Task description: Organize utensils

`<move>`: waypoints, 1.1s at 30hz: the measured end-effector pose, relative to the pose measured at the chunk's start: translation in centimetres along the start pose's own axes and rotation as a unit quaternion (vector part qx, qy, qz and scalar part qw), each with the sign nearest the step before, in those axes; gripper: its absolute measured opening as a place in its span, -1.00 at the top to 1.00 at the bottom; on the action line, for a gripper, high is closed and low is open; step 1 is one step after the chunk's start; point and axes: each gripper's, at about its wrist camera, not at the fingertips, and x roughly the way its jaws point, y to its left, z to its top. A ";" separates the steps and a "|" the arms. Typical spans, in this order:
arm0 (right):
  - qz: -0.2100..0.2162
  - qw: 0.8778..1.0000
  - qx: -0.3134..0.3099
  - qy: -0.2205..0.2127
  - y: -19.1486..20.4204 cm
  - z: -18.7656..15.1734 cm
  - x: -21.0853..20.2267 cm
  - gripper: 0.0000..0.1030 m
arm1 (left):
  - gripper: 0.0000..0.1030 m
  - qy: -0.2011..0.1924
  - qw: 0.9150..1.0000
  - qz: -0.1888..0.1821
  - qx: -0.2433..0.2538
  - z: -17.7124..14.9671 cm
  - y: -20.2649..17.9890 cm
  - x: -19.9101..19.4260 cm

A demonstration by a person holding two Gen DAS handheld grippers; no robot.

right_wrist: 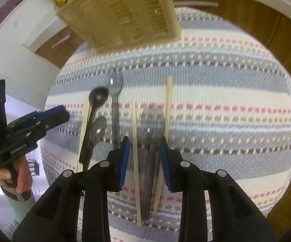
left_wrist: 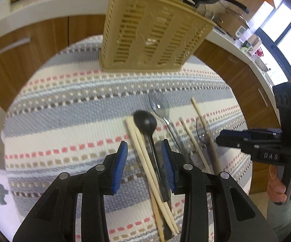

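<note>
Striped woven mat (left_wrist: 64, 109) on round table seen, beige utensil basket (left_wrist: 151, 34) at far edge. Black spoon (left_wrist: 145, 121) and chopstick pair (left_wrist: 143, 155) lay lengthwise between parted fingers of left gripper (left_wrist: 144, 147), nothing clamped. Clear spoon (right_wrist: 151, 125) framed likewise by unclenched right gripper (right_wrist: 144, 143).

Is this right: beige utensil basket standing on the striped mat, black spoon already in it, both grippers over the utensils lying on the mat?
Not quite. The black spoon is not in the beige utensil basket; it lies on the striped mat beside chopsticks, between the left gripper fingers, as the left wrist view shows. The rest holds: the right gripper is also over utensils.
</note>
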 end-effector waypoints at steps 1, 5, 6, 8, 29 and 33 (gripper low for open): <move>-0.004 1.000 -0.002 0.006 0.1 -0.2 0.3 0.52 | 0.37 0.004 1.000 -0.002 -0.003 -0.1 0.0 0.2; -0.013 1.000 -0.003 0.020 -0.1 -0.9 1.0 0.52 | 0.37 0.016 1.000 -0.006 -0.013 -0.1 -0.4 1.2; -0.013 1.000 -0.002 0.025 -0.2 -1.1 1.3 0.52 | 0.37 0.018 1.000 -0.004 -0.014 -0.2 -0.4 1.5; -0.019 0.999 -0.002 0.027 -0.3 -1.2 1.5 0.52 | 0.37 0.023 1.000 0.000 -0.015 -0.1 -0.4 1.9; -0.078 0.995 -0.034 0.045 2.1 -0.5 3.7 0.64 | 0.91 0.032 0.999 0.043 0.009 0.2 -2.5 4.7; -0.059 0.997 -0.026 0.032 2.0 -0.3 2.5 0.64 | 0.95 0.010 0.999 0.034 -0.003 0.0 -1.8 3.0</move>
